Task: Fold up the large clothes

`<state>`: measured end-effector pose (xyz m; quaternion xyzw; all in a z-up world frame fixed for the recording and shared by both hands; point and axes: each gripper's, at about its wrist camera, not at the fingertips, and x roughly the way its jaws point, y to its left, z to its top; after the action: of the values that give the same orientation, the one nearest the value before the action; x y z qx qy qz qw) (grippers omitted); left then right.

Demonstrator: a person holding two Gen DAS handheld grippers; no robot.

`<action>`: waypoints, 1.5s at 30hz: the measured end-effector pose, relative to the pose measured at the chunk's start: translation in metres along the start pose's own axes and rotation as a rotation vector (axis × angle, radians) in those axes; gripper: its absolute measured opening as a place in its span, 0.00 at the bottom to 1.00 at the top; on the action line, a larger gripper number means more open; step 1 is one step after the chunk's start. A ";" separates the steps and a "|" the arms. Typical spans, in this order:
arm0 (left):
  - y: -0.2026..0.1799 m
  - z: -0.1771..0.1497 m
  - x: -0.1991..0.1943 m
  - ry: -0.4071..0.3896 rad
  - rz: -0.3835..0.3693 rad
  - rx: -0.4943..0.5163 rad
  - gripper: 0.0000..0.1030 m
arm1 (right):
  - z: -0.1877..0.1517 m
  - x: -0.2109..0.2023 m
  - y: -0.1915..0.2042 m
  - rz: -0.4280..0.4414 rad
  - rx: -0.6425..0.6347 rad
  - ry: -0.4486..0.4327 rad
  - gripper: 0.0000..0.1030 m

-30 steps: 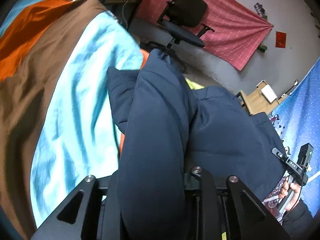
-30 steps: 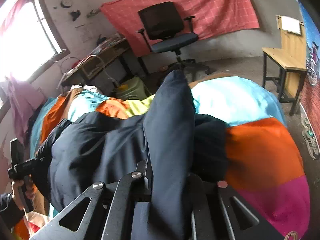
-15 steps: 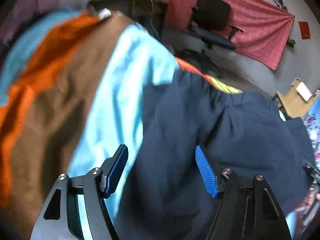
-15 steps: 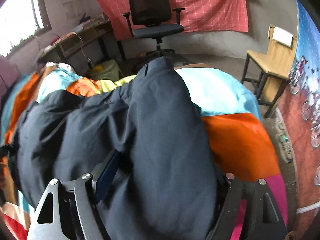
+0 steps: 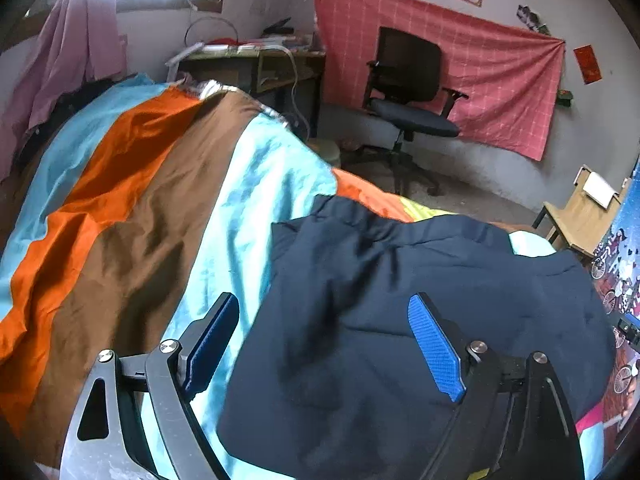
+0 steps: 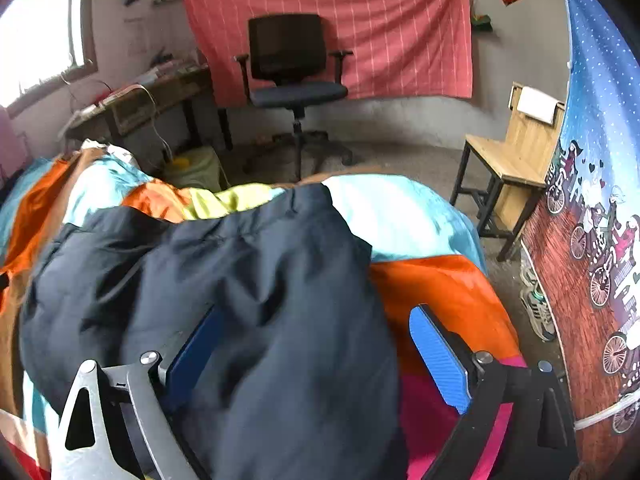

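A large dark navy jacket (image 5: 400,300) lies bunched on a bed covered by a striped sheet (image 5: 132,216) of blue, orange and brown. My left gripper (image 5: 324,340) is open above the jacket's near edge, its blue pads apart and holding nothing. In the right wrist view the same jacket (image 6: 248,280) lies folded over itself. My right gripper (image 6: 316,356) is open, with a fold of the jacket lying loosely between its spread fingers.
A black office chair (image 5: 408,96) stands before a red cloth on the far wall. A cluttered desk (image 5: 256,60) is under the window. A wooden chair (image 6: 516,148) stands right of the bed, beside a blue printed curtain (image 6: 596,208).
Both grippers were shut on folds of the navy jacket a second ago. Both have opened and let it go, and the jacket has dropped onto the bed. The cameras have pulled back and tilted up.
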<state>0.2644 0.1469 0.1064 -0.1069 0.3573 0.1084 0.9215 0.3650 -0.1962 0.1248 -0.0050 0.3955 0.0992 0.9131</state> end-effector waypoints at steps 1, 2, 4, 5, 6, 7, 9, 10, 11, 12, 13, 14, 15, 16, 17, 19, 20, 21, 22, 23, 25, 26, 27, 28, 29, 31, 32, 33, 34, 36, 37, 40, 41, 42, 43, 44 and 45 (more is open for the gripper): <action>-0.002 0.000 -0.005 -0.008 -0.003 0.006 0.82 | 0.001 -0.005 0.006 0.002 0.000 -0.014 0.95; -0.009 -0.002 -0.012 -0.029 -0.010 0.017 0.85 | -0.001 -0.011 0.008 0.007 -0.001 -0.034 0.96; -0.017 -0.007 -0.021 -0.053 -0.021 0.036 0.86 | -0.005 -0.022 0.014 0.013 -0.001 -0.068 0.98; -0.024 -0.011 -0.027 -0.065 -0.031 0.054 0.86 | -0.007 -0.027 0.017 0.015 -0.002 -0.082 0.99; -0.030 -0.014 -0.032 -0.076 -0.038 0.067 0.86 | -0.010 -0.031 0.019 0.015 -0.005 -0.096 0.99; -0.034 -0.016 -0.034 -0.081 -0.043 0.075 0.86 | -0.012 -0.037 0.020 0.018 -0.009 -0.111 0.99; -0.043 -0.021 -0.041 -0.088 -0.056 0.097 0.86 | -0.018 -0.046 0.025 0.025 -0.023 -0.135 1.00; -0.047 -0.025 -0.044 -0.091 -0.059 0.105 0.86 | -0.021 -0.051 0.027 0.028 -0.030 -0.148 1.00; -0.049 -0.027 -0.046 -0.095 -0.060 0.108 0.86 | -0.024 -0.055 0.029 0.033 -0.038 -0.158 1.00; -0.052 -0.031 -0.050 -0.101 -0.067 0.109 0.86 | -0.028 -0.059 0.031 0.040 -0.044 -0.166 1.00; -0.052 -0.035 -0.052 -0.104 -0.075 0.109 0.86 | -0.031 -0.065 0.033 0.045 -0.052 -0.179 1.00; -0.054 -0.038 -0.054 -0.106 -0.079 0.109 0.86 | -0.035 -0.069 0.034 0.048 -0.060 -0.190 1.00; -0.055 -0.040 -0.055 -0.106 -0.081 0.111 0.87 | -0.038 -0.074 0.037 0.050 -0.072 -0.202 1.00; -0.055 -0.042 -0.056 -0.105 -0.083 0.117 0.87 | -0.041 -0.077 0.039 0.057 -0.076 -0.208 1.00; -0.058 -0.046 -0.058 -0.104 -0.081 0.130 0.87 | -0.044 -0.081 0.041 0.068 -0.079 -0.210 1.00; -0.059 -0.051 -0.061 -0.105 -0.071 0.144 0.87 | -0.051 -0.088 0.047 0.085 -0.093 -0.221 1.00; -0.059 -0.055 -0.062 -0.105 -0.063 0.151 0.87 | -0.054 -0.091 0.050 0.087 -0.102 -0.230 1.00; -0.059 -0.058 -0.063 -0.106 -0.057 0.153 0.88 | -0.058 -0.094 0.054 0.092 -0.111 -0.241 1.00; -0.058 -0.061 -0.064 -0.106 -0.051 0.154 0.91 | -0.062 -0.097 0.057 0.096 -0.115 -0.249 1.00; -0.058 -0.064 -0.065 -0.107 -0.044 0.154 0.95 | -0.064 -0.100 0.060 0.100 -0.121 -0.257 1.00; -0.056 -0.071 -0.068 -0.115 -0.033 0.158 0.96 | -0.071 -0.105 0.066 0.109 -0.137 -0.276 1.00; -0.056 -0.073 -0.069 -0.117 -0.030 0.161 0.96 | -0.074 -0.107 0.068 0.111 -0.141 -0.282 1.00; -0.055 -0.076 -0.071 -0.122 -0.029 0.166 0.96 | -0.077 -0.109 0.070 0.113 -0.143 -0.290 1.00; -0.056 -0.078 -0.073 -0.127 -0.022 0.174 0.96 | -0.081 -0.112 0.072 0.118 -0.145 -0.297 1.00; -0.056 -0.081 -0.074 -0.132 -0.014 0.179 0.97 | -0.084 -0.114 0.075 0.117 -0.148 -0.304 1.00; -0.054 -0.085 -0.076 -0.138 -0.008 0.187 0.97 | -0.091 -0.118 0.078 0.123 -0.146 -0.317 1.00; -0.054 -0.088 -0.077 -0.141 -0.004 0.195 0.98 | -0.094 -0.118 0.080 0.129 -0.146 -0.316 1.00; -0.055 -0.091 -0.079 -0.144 0.001 0.201 0.98 | -0.098 -0.119 0.083 0.142 -0.153 -0.311 1.00; -0.055 -0.095 -0.080 -0.146 0.006 0.204 0.98 | -0.100 -0.119 0.085 0.148 -0.161 -0.306 1.00; -0.054 -0.101 -0.081 -0.144 0.000 0.201 0.98 | -0.108 -0.118 0.090 0.159 -0.183 -0.290 1.00; -0.052 -0.104 -0.082 -0.144 -0.007 0.201 0.98 | -0.113 -0.117 0.092 0.170 -0.189 -0.281 1.00; -0.053 -0.114 -0.082 -0.141 -0.005 0.222 0.98 | -0.124 -0.115 0.094 0.184 -0.180 -0.255 1.00; -0.054 -0.118 -0.083 -0.142 -0.001 0.234 0.98 | -0.128 -0.115 0.094 0.189 -0.171 -0.243 1.00; -0.054 -0.122 -0.084 -0.145 0.002 0.240 0.98 | -0.132 -0.113 0.094 0.191 -0.156 -0.227 1.00; -0.053 -0.125 -0.084 -0.149 -0.001 0.243 0.98 | -0.136 -0.113 0.093 0.190 -0.145 -0.221 1.00; -0.052 -0.128 -0.085 -0.153 -0.005 0.246 0.98 | -0.139 -0.114 0.093 0.188 -0.137 -0.217 1.00; -0.053 -0.132 -0.086 -0.157 -0.008 0.250 0.98 | -0.142 -0.114 0.092 0.184 -0.128 -0.214 1.00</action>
<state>0.1329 0.0499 0.0763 0.0162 0.2947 0.0676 0.9531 0.1691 -0.1387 0.1160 -0.0164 0.2874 0.2075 0.9349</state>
